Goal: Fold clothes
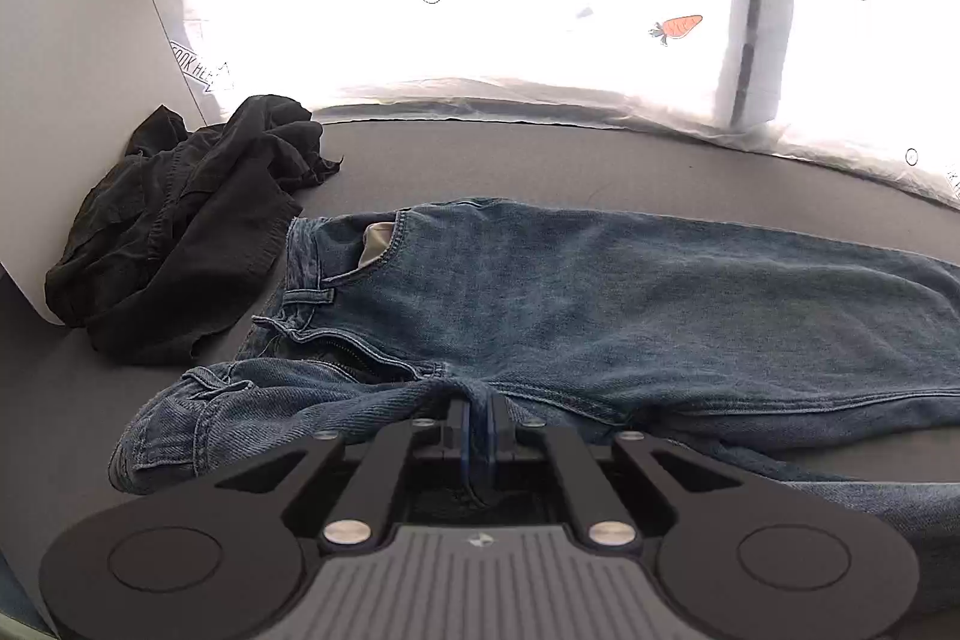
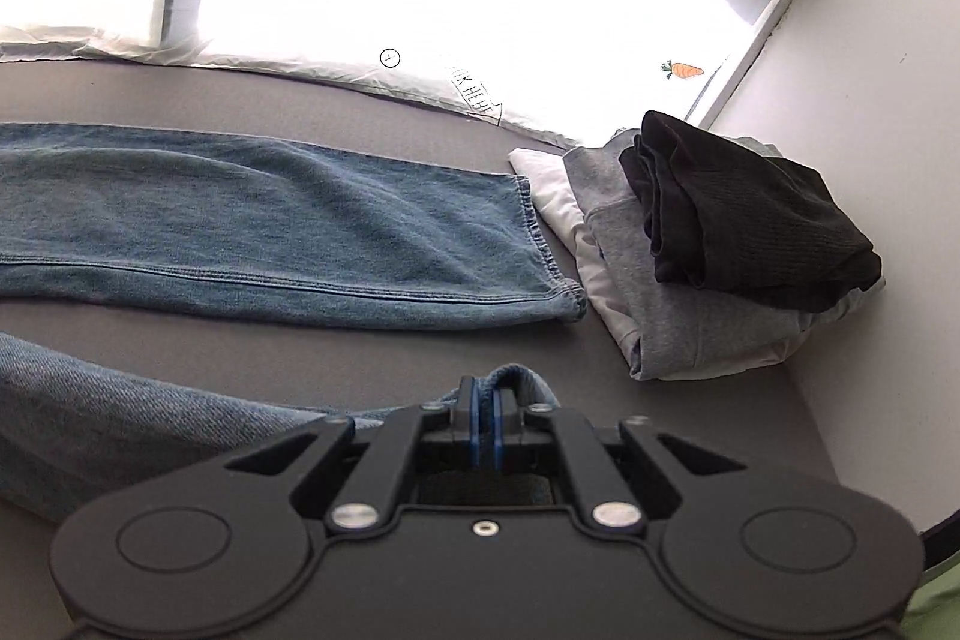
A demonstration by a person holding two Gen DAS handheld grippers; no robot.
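Blue jeans (image 1: 600, 292) spread flat across the middle of the grey table (image 1: 540, 160), waistband toward the table's left end, legs running to the right end; far leg lies flat, its hem (image 2: 540, 232) just short of the folded stack at the right edge; near leg lifted along the near edge.

Left gripper (image 1: 478, 409) clenched on a fold of denim at the crotch seam, near the table's front edge; fabric bunched between the blue-edged pads; waistband corner curled over to the left of it.

Right gripper (image 2: 486, 394) clenched on the near leg's hem, denim looped over the fingertips, leg trailing away leftward along the front edge.

Crumpled black garment (image 1: 180, 244) at the left end, touching the waistband and leaning on a white upright panel (image 1: 72, 70).

At the right end, against the white wall (image 2: 870, 70): folded stack, with a white garment (image 2: 552, 184) lowest, grey sweatshirt (image 2: 678, 316) over it, folded black garment (image 2: 750, 220) on top.

Translucent curtain with carrot prints (image 1: 678, 27) hangs along the far edge, backlit and overexposed.
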